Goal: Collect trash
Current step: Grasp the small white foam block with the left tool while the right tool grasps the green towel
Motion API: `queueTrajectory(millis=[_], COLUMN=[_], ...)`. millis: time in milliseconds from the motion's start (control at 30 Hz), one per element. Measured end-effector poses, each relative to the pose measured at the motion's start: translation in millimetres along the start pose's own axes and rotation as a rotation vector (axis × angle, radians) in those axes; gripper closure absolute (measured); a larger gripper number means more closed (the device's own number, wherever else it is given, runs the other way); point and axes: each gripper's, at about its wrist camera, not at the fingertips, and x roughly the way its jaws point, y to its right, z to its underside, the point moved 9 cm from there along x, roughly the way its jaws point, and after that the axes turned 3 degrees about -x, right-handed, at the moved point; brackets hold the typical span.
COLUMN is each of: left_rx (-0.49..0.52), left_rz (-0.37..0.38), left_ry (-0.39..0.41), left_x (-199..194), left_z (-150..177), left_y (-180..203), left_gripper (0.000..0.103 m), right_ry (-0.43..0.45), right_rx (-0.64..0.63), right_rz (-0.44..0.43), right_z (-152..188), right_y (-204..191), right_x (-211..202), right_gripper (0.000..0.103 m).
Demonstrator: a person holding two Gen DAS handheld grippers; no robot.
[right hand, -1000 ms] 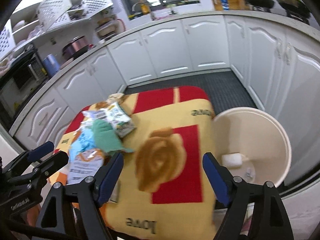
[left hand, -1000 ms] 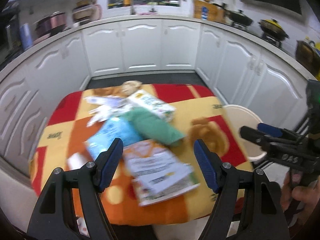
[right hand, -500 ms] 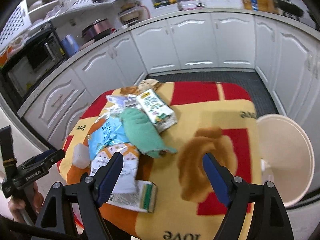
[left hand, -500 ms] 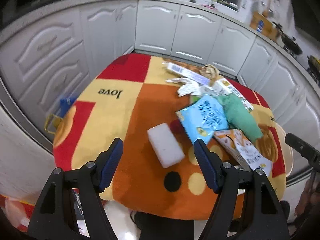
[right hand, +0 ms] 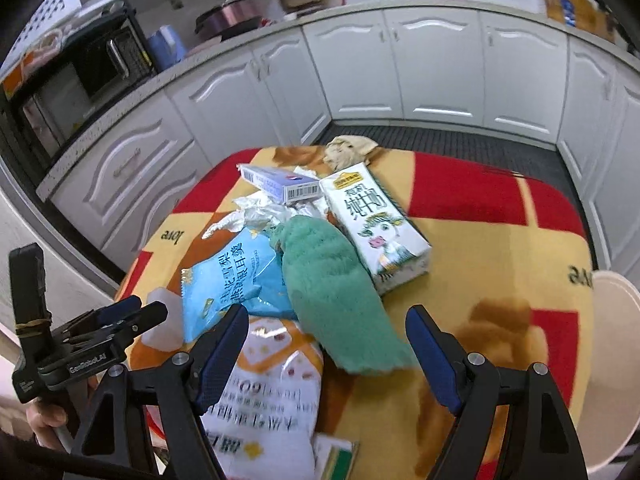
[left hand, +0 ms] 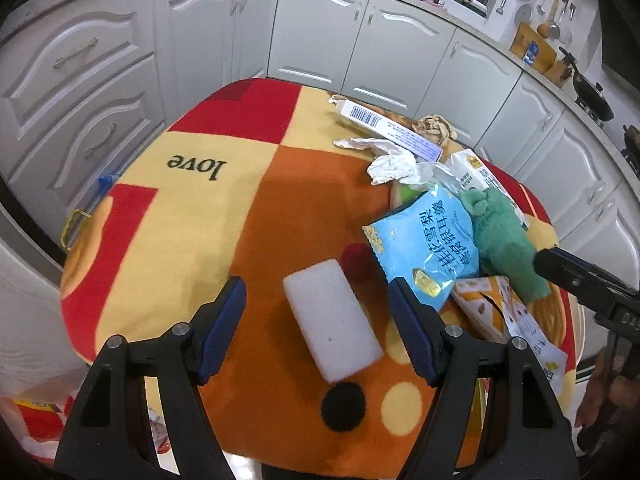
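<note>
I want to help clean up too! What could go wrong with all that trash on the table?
1. The left gripper hangs open over the white foam block. The block looks wide, so the fingers might only catch its edges and drop it.
2. The green cloth lies on top of the blue snack bag. Pulling one may drag the other.
3. The orange packet reaches the table edge, so a nudge might knock it off.
</note>
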Motion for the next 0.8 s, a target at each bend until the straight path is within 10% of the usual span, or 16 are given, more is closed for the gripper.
queueTrajectory(millis=[367,800], left_rx=[-0.014,0.052], left_rz=[0.073,0.040], left_ry=[-0.072,0.047], left_x=[22.0,-39.6], left_z=[7.9,-7.0], left_y=[-3.7,-2.1], left_gripper=[0.070,0.074], right_ry=[-0.069,0.079], right_rx=[-0.064,-0.006], right_rz=[0.055,-0.041], right_z=[-2.2,0.3], right_y=[3.5,-9.2], right_x=[46.9,-30.7], right_gripper=[0.058,0.064])
